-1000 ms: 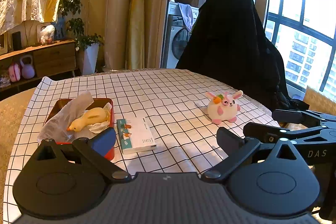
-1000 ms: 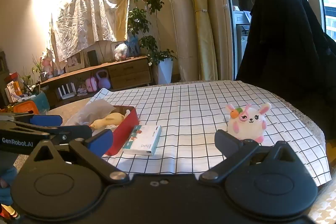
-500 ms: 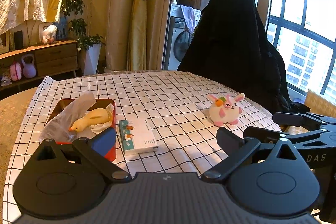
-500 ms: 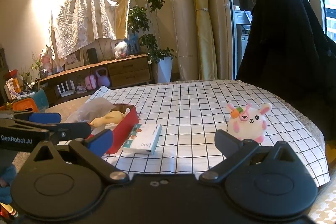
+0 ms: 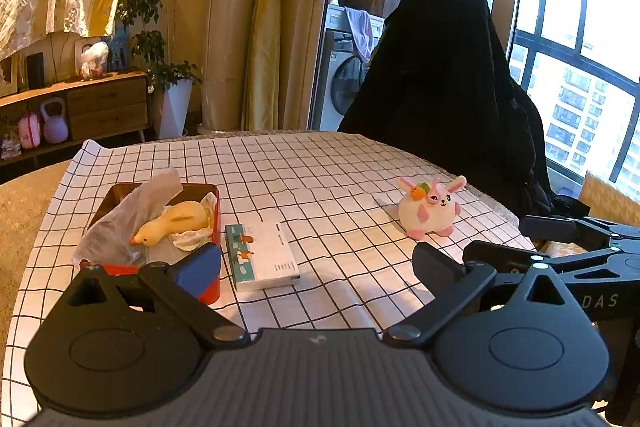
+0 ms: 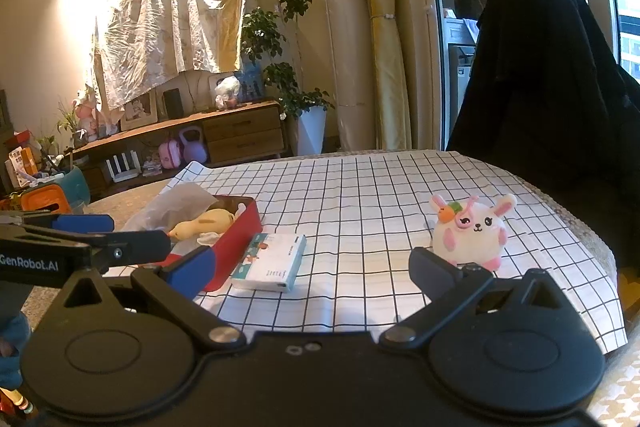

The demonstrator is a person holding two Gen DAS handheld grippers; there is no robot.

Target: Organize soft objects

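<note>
A red box [image 5: 215, 211] [image 6: 236, 243] at the table's left holds a yellow plush duck [image 5: 176, 223] [image 6: 206, 221] and crumpled clear plastic [image 5: 120, 219]. A tissue pack [image 5: 262, 255] [image 6: 270, 261] lies just right of the box. A pink-and-white plush bunny [image 5: 430, 209] [image 6: 470, 233] sits on the right of the checked cloth. My left gripper [image 5: 316, 265] is open and empty at the near edge, facing the tissue pack. My right gripper [image 6: 312, 269] is open and empty, its right finger close in front of the bunny.
A chair draped in black fabric [image 5: 444, 67] stands behind the table at the right. The checked cloth [image 5: 304, 171] covers the table's middle. The other gripper shows at each view's side edge [image 5: 580, 247] [image 6: 60, 247]. A sideboard and plants stand far behind.
Both grippers have drifted slightly; the view shifts a little. Nothing on the table has moved, and both grippers stay open.
</note>
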